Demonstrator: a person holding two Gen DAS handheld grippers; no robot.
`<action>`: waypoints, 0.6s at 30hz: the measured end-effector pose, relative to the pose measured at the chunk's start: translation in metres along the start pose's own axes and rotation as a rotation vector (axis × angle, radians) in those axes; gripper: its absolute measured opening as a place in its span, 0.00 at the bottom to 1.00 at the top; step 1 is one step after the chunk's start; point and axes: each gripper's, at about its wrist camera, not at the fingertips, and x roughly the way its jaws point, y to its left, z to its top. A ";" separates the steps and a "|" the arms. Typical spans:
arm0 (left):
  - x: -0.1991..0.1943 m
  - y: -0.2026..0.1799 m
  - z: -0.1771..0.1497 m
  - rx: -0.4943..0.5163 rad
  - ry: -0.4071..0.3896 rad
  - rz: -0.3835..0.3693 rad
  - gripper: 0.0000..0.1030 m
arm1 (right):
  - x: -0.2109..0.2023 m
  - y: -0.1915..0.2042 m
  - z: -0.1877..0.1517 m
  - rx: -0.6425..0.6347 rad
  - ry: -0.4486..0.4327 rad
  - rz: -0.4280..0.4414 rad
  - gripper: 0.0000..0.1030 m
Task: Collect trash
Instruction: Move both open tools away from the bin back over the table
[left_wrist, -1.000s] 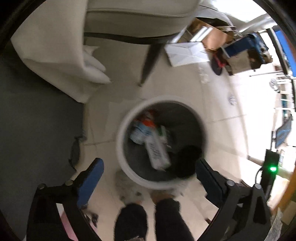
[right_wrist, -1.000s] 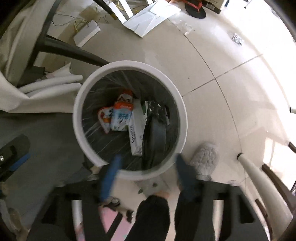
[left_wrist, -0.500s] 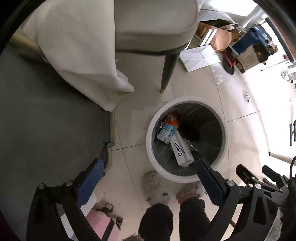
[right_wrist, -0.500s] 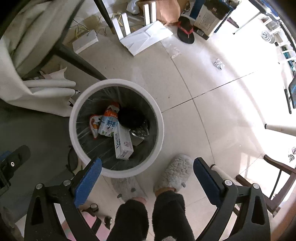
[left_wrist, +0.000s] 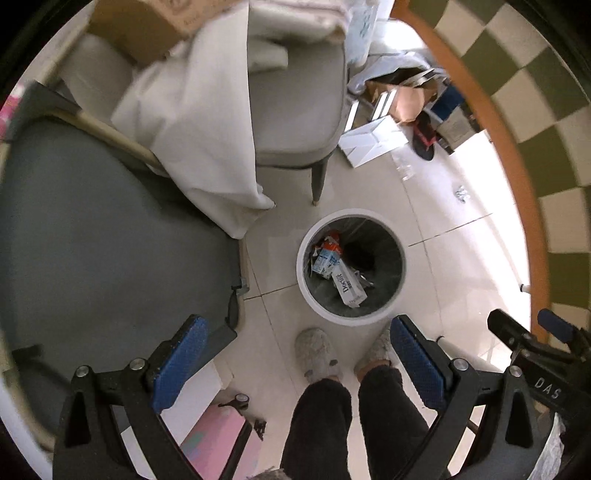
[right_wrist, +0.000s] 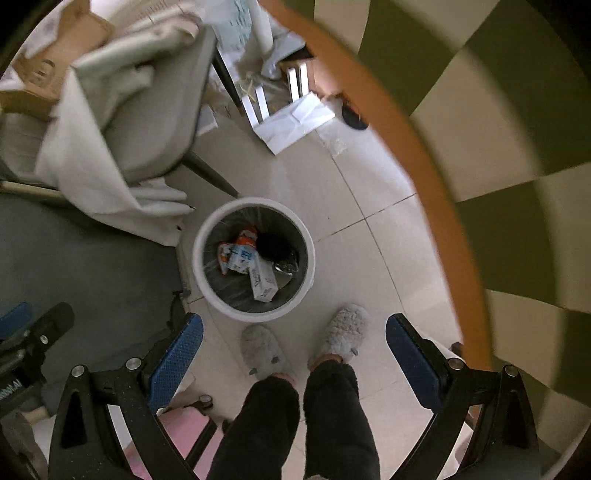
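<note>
Both your wrist cameras look straight down from high above the floor, well clear of the trash bin (left_wrist: 351, 266) (right_wrist: 254, 260) and your slippers (left_wrist: 318, 355) (right_wrist: 264, 350), which both views share.

Pale tiled floor (left_wrist: 443, 266) is carrying a white trash bin (left_wrist: 314, 295). Grey slippers (right_wrist: 262, 349) are standing just beside it, and a chair leg (left_wrist: 318, 181) is sitting nearby.

A round white trash bin (left_wrist: 351, 266) with a dark liner stands upright on the tiled floor. Inside lie a white carton (left_wrist: 349, 288) printed "Doctor", a blue-and-white milk carton (left_wrist: 325, 260) to its left, an orange-red wrapper (right_wrist: 246, 235) at the far-left side and a black lump (right_wrist: 272, 246) to the right.
</note>
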 end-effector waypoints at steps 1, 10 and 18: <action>-0.012 0.000 -0.002 0.004 -0.006 0.000 0.98 | -0.020 0.000 -0.002 0.004 -0.011 0.011 0.98; -0.112 -0.006 -0.022 0.035 -0.046 -0.007 0.98 | -0.135 -0.004 -0.025 -0.014 -0.060 0.032 0.98; -0.195 -0.017 -0.026 0.052 -0.140 0.002 0.98 | -0.218 -0.018 -0.045 0.035 -0.113 0.143 0.98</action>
